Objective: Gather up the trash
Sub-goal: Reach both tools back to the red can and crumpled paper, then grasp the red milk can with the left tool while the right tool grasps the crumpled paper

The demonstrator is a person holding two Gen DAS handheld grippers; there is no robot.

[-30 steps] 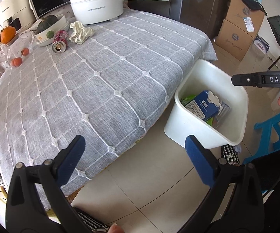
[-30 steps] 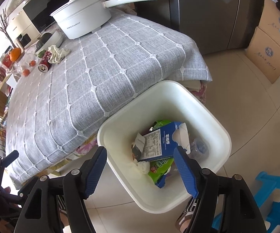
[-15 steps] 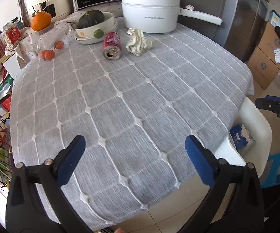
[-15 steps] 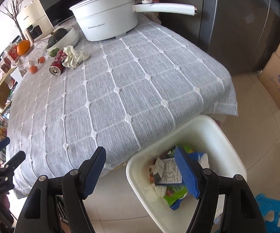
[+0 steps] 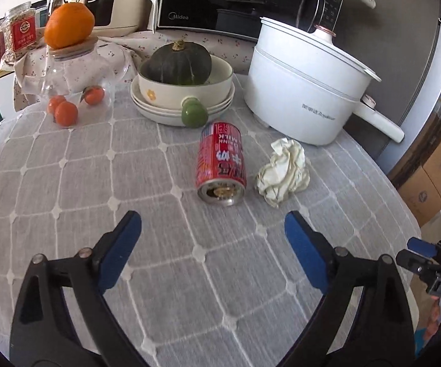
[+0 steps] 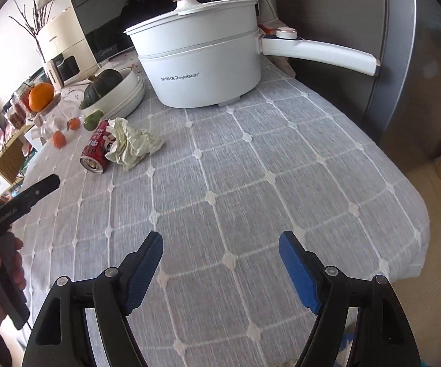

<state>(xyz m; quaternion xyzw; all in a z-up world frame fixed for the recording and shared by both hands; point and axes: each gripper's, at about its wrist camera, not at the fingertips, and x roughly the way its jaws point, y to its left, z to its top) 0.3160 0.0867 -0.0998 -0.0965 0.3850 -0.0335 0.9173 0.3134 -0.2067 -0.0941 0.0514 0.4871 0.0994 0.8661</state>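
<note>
**Both claws over the table, trash bin gone from view**

A grey woven cloth with a white grid of stitched lines and small knots covered the table (image 5: 67,189). One red drink can (image 5: 221,165) lay on its side toward the far edge, its round metal end facing the left claw (image 5: 212,227). Just beside it, on the side nearer the cooker, sat one crumpled wad of pale paper (image 5: 284,171); in the right wrist view the wad overlapped the can, so whether they touched could not be told.

Behind them stood one smooth white electric pot (image 5: 300,91) with a lid and a long handle, and one cream bowl (image 5: 186,87) on stacked plates holding a dark green ribbed squash (image 5: 179,64). One small green fruit (image 5: 194,115) rested against the plates. Three small orange fruits (image 5: 65,113) lay near the left edge beside a clear glass jar topped by one large orange (image 5: 69,26).

The left claw's blue-padded jaws were closing with nothing between them. The right claw (image 6: 220,252) hung above bare cloth near the front edge, its jaws opening, also empty.

A second earlier both views showed the white bin on the floor; now both faced the tabletop, and the can and paper looked much closer.
</note>
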